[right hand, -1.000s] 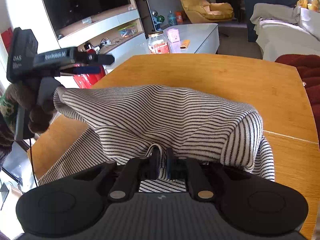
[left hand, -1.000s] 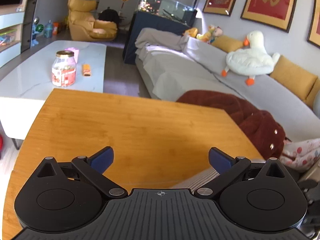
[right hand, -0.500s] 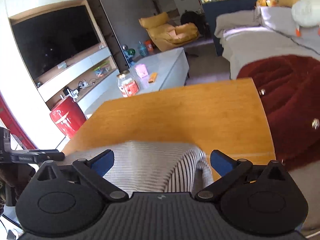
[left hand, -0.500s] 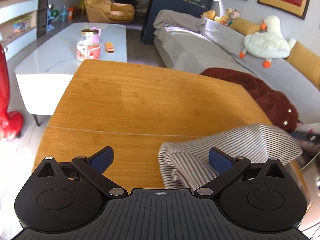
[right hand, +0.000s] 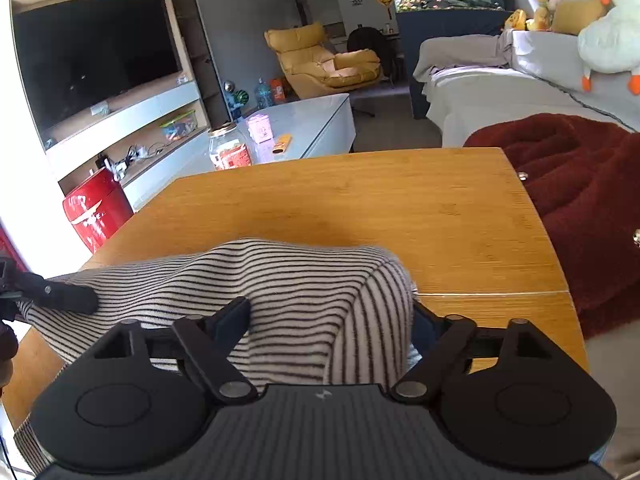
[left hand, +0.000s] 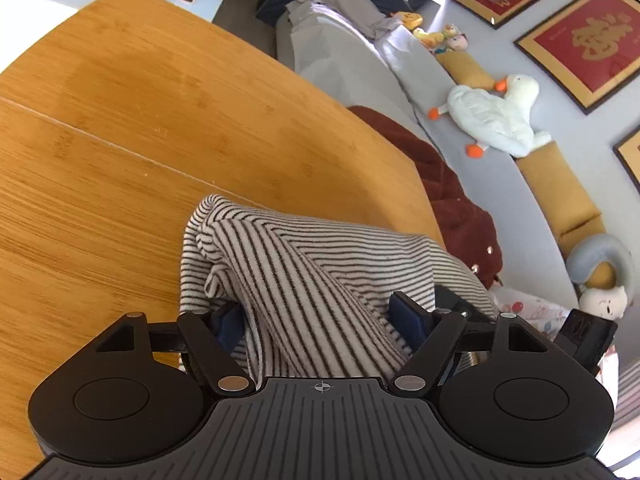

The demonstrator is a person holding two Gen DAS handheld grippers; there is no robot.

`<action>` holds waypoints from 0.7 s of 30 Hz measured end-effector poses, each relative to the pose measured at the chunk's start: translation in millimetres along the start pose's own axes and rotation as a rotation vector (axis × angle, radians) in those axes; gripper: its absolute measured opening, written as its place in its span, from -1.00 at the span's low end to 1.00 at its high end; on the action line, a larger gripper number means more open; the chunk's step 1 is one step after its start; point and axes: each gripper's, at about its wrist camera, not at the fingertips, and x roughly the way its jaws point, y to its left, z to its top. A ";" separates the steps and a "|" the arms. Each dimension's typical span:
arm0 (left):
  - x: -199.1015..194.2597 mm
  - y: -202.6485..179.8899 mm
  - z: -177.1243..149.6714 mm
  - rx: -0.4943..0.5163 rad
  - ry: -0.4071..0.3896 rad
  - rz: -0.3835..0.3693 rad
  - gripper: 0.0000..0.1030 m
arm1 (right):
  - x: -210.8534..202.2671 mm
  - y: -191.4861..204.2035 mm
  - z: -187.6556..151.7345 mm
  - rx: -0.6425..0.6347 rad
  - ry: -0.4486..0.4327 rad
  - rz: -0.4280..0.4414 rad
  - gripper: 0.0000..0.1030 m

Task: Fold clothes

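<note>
While your left wrist camera looks out over the sofa side, it catches stuff the other view barely gets: the white goose plush (left hand: 494,114) lying on the grey sofa (left hand: 360,64), the red framed pictures (left hand: 580,40) on the wall, and a dark red blanket (left hand: 452,200) bunched just past the table's edge. Your right wrist camera faces the other way and gives you the TV (right hand: 92,56), the yellow armchair (right hand: 324,60), a red mini fridge (right hand: 96,208) and a jar (right hand: 228,150) on the white coffee table (right hand: 320,120).

Both views show the striped shirt (left hand: 320,264) heaped on the near part of the wooden table (left hand: 140,120). From the right view the shirt (right hand: 280,280) runs long-ways left to right across the table (right hand: 360,200), one end toward the left gripper's black tip at the frame's left edge, the other end bulging up as a rounded fold in front of you.

Your left gripper (left hand: 320,322) is spread wide, with a raised ridge of cloth sitting between the blue pads (left hand: 408,316) but not pinched. Your right gripper (right hand: 330,322) is spread wide too, fabric mounded between its fingers, no squeeze on it.
</note>
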 end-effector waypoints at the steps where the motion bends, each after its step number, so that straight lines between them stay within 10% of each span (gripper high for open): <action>1: 4.5 1.0 1.6 -0.006 0.000 -0.012 0.43 | 6.8 1.0 2.3 0.011 0.022 0.018 0.15; 12: -2.9 -3.7 79.2 0.082 -0.154 0.025 0.04 | 41.0 3.4 68.4 0.039 -0.050 0.128 -0.32; 21: -36.1 -10.4 42.0 0.131 -0.140 -0.005 0.04 | 1.4 13.0 55.2 0.022 -0.054 0.193 -0.32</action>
